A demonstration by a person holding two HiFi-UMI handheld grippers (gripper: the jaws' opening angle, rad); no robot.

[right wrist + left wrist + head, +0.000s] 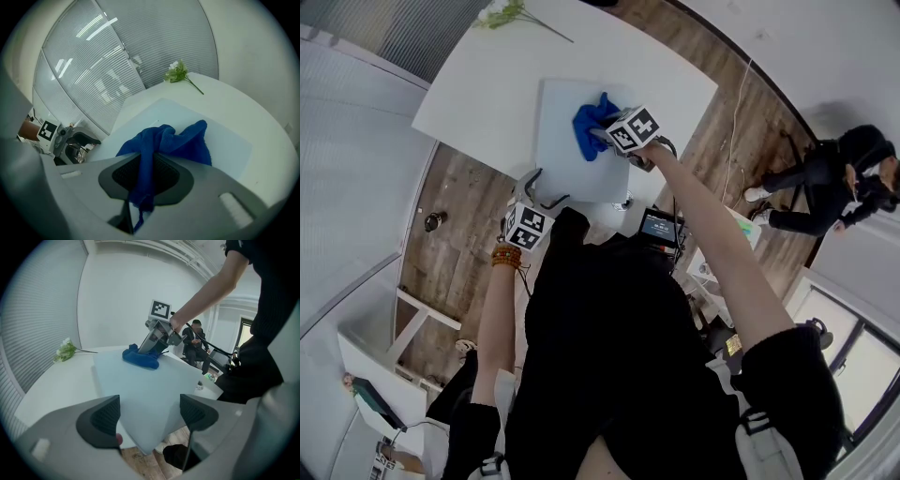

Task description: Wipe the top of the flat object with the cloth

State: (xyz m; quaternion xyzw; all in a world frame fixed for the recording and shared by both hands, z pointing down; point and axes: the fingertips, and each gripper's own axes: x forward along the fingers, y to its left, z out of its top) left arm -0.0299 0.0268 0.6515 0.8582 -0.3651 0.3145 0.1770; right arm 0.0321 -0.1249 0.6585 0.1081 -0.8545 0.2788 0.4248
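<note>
A pale blue flat board [567,155] lies on the white table [478,84]. On its far right part sits a bunched blue cloth [592,122], and my right gripper [600,137] is shut on it. In the right gripper view the cloth [164,140] runs down between the shut jaws of that gripper [145,177] and spreads onto the board [227,140]. My left gripper [547,190] stands open at the board's near corner. In the left gripper view that corner of the board [140,394] lies between the spread jaws of this gripper [150,416], apart from both pads, with the cloth [140,359] and right gripper [157,341] beyond.
A green flower sprig [511,13] lies at the table's far edge. Wooden floor [450,197] shows beside the table. A small screen and gear [660,227] stand just off the near table edge. A person [834,178] sits to the right, away from the table.
</note>
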